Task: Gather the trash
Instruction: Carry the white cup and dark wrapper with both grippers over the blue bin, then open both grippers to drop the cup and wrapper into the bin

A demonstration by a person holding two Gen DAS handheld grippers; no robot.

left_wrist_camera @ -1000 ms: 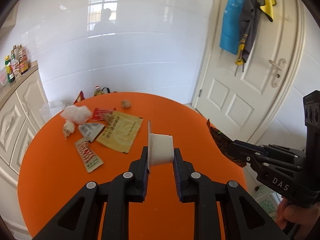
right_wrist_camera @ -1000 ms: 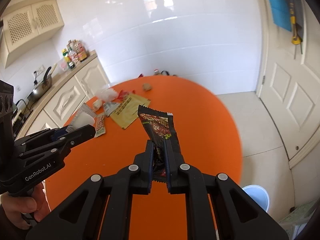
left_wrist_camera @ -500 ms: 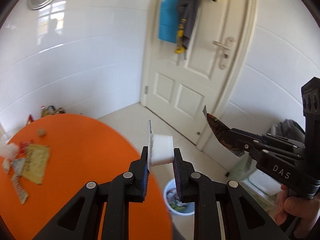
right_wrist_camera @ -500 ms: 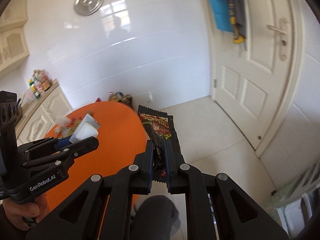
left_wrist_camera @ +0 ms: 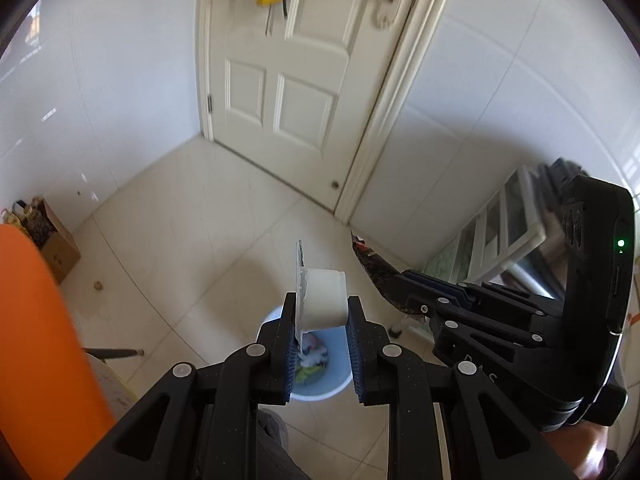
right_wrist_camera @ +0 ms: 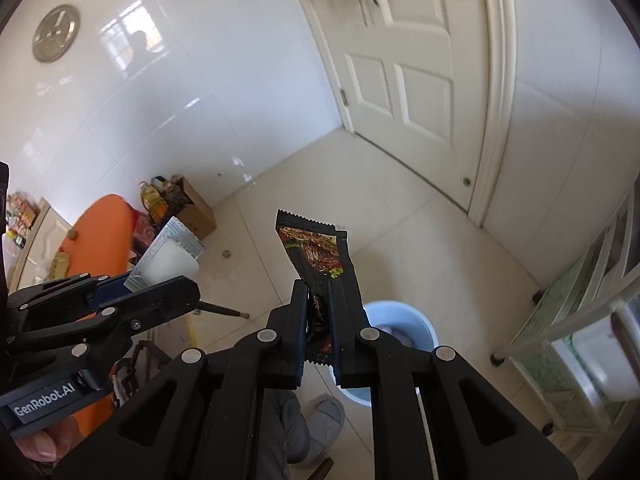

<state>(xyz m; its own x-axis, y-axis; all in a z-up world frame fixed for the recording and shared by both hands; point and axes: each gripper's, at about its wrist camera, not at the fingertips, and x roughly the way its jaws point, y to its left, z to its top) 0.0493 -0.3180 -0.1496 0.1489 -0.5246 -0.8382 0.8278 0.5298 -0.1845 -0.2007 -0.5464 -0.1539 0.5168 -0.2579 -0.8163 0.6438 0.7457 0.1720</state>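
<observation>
Left gripper [left_wrist_camera: 322,316] angles steeply downward, jaws clamped partway; right gripper [right_wrist_camera: 318,312] beside it, jaws fully closed.

Home kitchen — white tiled walls [right_wrist_camera: 200,92], panelled door [left_wrist_camera: 296,80], orange table [left_wrist_camera: 36,344], cabinet with condiment bottles [right_wrist_camera: 20,216]

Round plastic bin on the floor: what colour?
Light blue round plastic bin; clearest in the right wrist view.
</observation>
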